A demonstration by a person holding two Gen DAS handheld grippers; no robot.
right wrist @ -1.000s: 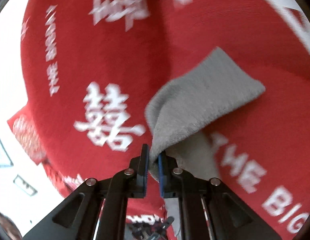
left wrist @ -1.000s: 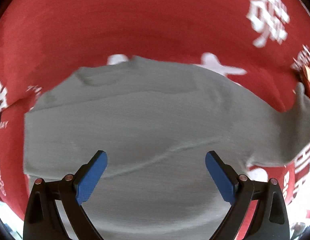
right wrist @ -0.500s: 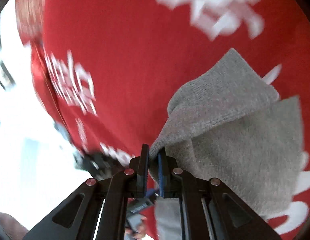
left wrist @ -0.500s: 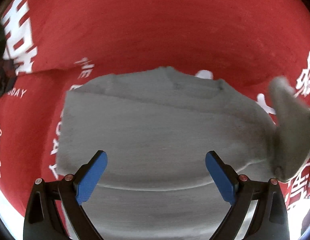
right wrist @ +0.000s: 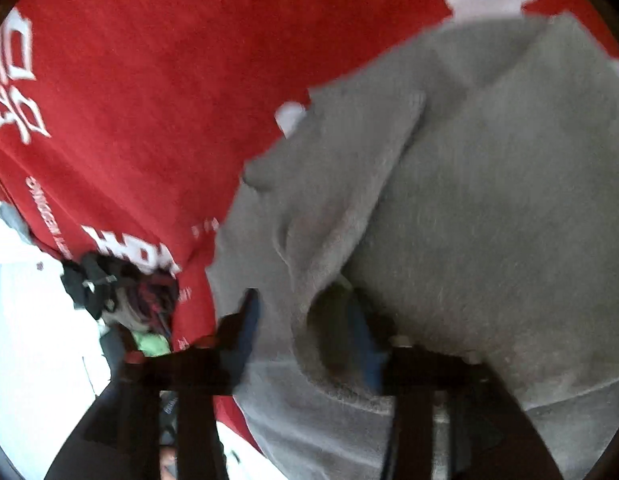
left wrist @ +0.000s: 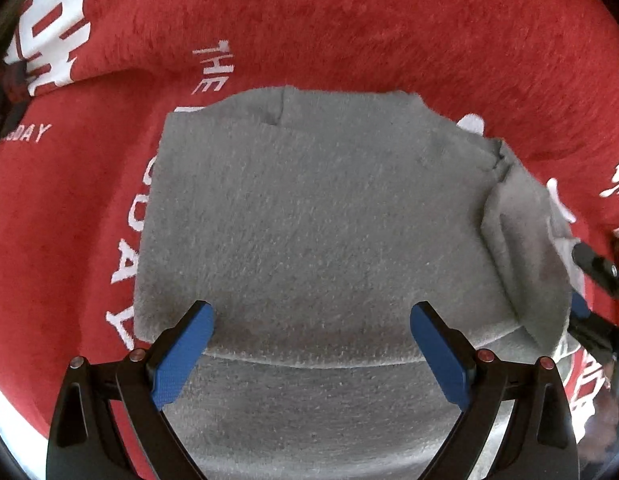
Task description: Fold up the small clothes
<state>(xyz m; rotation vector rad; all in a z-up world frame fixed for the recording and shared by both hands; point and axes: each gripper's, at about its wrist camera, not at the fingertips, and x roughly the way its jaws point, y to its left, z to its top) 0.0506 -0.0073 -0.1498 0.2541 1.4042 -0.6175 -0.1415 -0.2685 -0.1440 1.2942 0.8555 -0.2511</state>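
Observation:
A small grey fleece garment (left wrist: 309, 220) lies flat on the red blanket (left wrist: 349, 20). My left gripper (left wrist: 312, 312) hovers over its lower middle, pointing steeply down, open with nothing between its blue pads (left wrist: 181, 356). The garment's right sleeve (left wrist: 525, 248) is folded in over the body's right side. My right gripper (right wrist: 305, 312) is at that sleeve (right wrist: 329, 200), and its jaws are opening. A loose fold of the sleeve lies between them, not pinched. The picture there is blurred. In the left wrist view the black tips of the right gripper (left wrist: 593, 276) show at the right edge.
The red blanket (right wrist: 149, 80) carries white lettering (left wrist: 207, 68) and covers the whole work surface. A pile of dark clothes (right wrist: 109, 288) with something green (right wrist: 149, 342) sits past its edge at the left. Beyond that is a bright white surface (right wrist: 29, 320).
The right gripper carried the sleeve in over the garment's body, then its jaws parted from the cloth. The left gripper slid across and slightly down, so the garment now sits centred in its view.

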